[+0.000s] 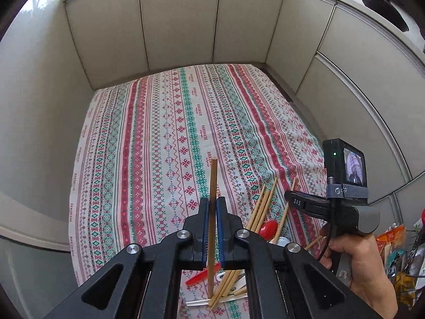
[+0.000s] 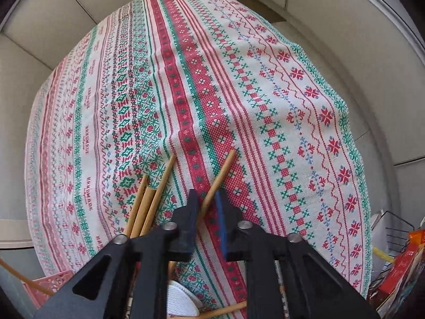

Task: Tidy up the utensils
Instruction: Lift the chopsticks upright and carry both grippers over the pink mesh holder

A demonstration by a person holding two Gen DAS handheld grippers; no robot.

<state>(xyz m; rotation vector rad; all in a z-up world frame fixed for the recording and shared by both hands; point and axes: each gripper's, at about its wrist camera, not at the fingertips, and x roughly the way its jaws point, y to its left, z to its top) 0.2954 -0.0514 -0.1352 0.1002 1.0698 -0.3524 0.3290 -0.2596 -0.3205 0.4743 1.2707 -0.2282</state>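
Wooden chopstick [image 1: 212, 212] pinched mid-shaft in left gripper [image 1: 212, 207] above near pile [image 1: 261, 207]: light, stiff, slick, so grab centrally; right gripper [image 2: 209, 207] slightly parted around another chopstick [image 2: 219, 178], grip unclear.

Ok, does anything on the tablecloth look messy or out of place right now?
Yes. The chopsticks lie in a crossed jumble at the near edge of the tablecloth, tangled with a red spoon and white utensils. One chopstick is clamped upright in the left hand-held gripper.
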